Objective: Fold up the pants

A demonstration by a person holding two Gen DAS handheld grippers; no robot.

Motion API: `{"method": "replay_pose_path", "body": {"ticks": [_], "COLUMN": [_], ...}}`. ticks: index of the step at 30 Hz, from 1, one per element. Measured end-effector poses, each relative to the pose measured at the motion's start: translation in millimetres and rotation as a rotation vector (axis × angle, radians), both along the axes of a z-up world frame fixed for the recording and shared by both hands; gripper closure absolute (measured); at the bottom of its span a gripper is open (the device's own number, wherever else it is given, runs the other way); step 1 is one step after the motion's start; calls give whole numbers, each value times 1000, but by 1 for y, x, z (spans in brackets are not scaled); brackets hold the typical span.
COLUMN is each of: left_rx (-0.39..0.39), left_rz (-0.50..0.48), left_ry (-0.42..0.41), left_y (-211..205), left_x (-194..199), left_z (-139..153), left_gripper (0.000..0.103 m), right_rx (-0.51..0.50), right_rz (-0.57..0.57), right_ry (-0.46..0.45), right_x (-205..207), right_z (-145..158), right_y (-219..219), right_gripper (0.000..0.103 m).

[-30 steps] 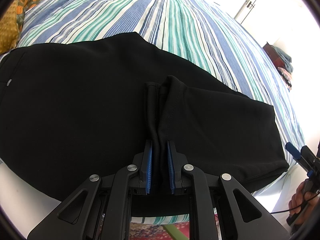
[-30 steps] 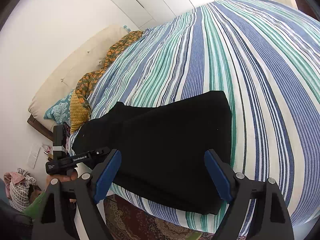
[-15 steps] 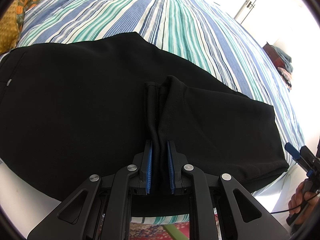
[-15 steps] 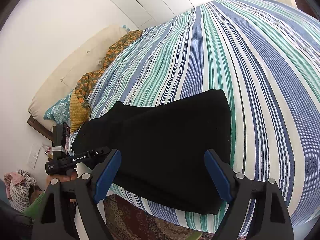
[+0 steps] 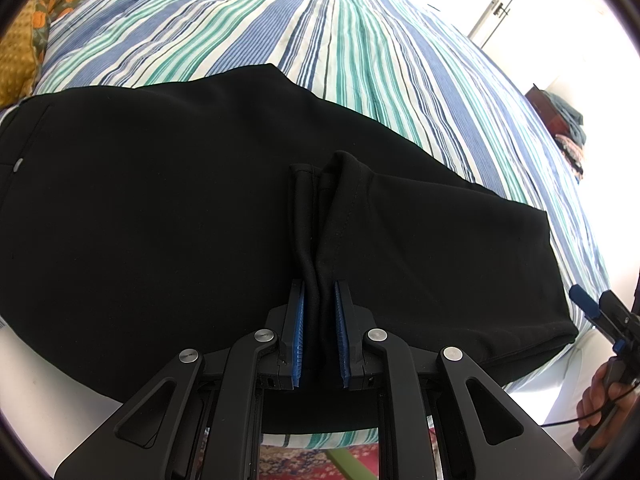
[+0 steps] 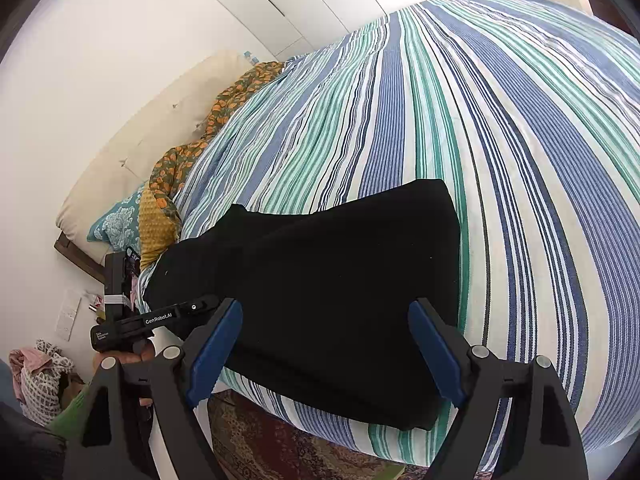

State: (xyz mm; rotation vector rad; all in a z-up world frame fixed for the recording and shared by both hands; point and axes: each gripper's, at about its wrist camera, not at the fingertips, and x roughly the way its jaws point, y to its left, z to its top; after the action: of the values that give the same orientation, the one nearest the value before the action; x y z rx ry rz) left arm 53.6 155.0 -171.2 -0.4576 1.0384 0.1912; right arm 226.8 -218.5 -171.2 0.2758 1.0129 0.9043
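One pair black pants (image 5: pixel 168 208), laid on striped bed (image 5: pixel 352 40).
Left hand-held gripper (image 5: pixel 319 312) pinches a bunched hem fold; right hand-held gripper (image 6: pixel 324 344) spread wide, holding nothing.

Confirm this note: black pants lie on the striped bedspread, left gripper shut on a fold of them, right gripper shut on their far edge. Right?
Not quite. The right gripper is open and holds nothing, as the right wrist view shows. The rest stands: the left gripper pinches the pants on the bedspread.
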Motion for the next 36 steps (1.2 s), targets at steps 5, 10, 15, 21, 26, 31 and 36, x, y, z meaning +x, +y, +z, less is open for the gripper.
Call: {"method": "replay_pose_path", "body": {"ticks": [5,10,15,21,26,31,36], "left_rx": [0,0,-1,0,-1,-1,-1], "left_rz": [0,0,0,0,0,0,0], "left_ry": [0,0,0,0,0,0,0], "left_y": [0,0,0,0,0,0,0], "left_x": [0,0,0,0,0,0,0], "left_z": [0,0,0,0,0,0,0], "left_gripper": [90,90,90,90,90,90,90], "right_rx": [-1,-2,-3,-3,-3,-4,-4], "right_rz": [-1,0,-1,-2,-2,-2,-5], "right_ry": [1,3,4,5,5,7,7], "right_x": [0,0,0,0,1,1,1], "right_z": [-1,-1,-2,-3,-3,-3,-4], "right_y": [0,0,0,-1,-1,0,-1], "right_gripper": [18,18,18,18,18,18,18]}}
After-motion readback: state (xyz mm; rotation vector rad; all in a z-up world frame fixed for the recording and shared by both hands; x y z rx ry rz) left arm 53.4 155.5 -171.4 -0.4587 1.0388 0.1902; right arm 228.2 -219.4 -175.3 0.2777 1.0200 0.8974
